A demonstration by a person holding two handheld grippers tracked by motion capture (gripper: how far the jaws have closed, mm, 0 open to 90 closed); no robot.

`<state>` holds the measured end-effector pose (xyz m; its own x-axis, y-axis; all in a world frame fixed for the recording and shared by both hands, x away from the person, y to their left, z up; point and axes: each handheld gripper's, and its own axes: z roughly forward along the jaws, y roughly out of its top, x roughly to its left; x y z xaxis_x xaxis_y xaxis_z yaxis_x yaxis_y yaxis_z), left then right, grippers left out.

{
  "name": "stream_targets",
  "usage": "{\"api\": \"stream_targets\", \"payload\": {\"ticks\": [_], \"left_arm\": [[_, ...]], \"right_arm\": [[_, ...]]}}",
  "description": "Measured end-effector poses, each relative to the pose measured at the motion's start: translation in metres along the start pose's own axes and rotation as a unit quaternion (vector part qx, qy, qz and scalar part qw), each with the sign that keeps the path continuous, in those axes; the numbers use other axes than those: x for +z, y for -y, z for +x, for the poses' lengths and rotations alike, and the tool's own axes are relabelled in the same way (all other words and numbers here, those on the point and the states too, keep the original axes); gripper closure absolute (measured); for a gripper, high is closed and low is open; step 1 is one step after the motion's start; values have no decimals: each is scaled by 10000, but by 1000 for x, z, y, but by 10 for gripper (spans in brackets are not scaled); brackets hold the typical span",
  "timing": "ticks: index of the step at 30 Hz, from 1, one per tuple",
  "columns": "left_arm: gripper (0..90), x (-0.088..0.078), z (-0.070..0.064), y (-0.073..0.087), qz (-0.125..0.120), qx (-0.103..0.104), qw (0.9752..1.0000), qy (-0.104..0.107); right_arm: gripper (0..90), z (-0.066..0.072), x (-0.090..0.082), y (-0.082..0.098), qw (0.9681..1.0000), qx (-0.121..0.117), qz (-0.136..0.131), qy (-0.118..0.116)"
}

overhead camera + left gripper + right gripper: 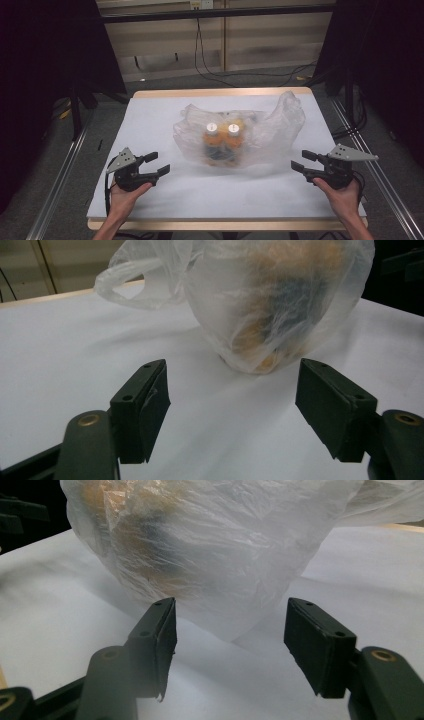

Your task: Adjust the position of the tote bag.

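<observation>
High view: thin plastic bag (240, 137) with two white-capped bottles (222, 140) is sitting on the counter (150, 115) between both jaws. Left gripper (159, 165) and right gripper (301, 161) are spread, pinching nothing. Film looks soft, slippery; bottles add weight, so take the loose handle (290, 107).

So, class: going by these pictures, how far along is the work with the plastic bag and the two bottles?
Done: both bottles stand inside the thin plastic bag in the middle of the white table. In hand: nothing; the left tongs and right tongs are open on either side of the bag, not touching it. Left: probably gripping the bag, perhaps by its loose handles.
</observation>
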<state>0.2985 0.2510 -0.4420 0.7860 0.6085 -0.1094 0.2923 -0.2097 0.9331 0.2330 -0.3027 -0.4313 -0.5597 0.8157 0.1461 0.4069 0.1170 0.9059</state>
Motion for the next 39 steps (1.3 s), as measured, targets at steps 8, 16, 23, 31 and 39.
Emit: {"api": "stream_targets", "payload": {"ticks": [8, 16, 23, 31, 39], "left_arm": [[333, 14, 6, -22, -36, -8, 10000, 78], [312, 20, 17, -42, -179, -16, 9998, 102], [290, 29, 24, -58, -242, -38, 9997, 66], [282, 45, 29, -89, -291, 37, 9994, 166], [268, 73, 30, -103, -184, -65, 9988, 450]], "right_arm": [[463, -5, 3, -26, 9999, -120, 52, -87], [375, -18, 10, -52, 9998, -117, 170, -46], [331, -32, 10, -70, 9998, -171, 109, 79], [286, -41, 24, -95, 9996, -276, 98, 31], [247, -40, 54, -106, 9987, -375, 317, -130]]}}
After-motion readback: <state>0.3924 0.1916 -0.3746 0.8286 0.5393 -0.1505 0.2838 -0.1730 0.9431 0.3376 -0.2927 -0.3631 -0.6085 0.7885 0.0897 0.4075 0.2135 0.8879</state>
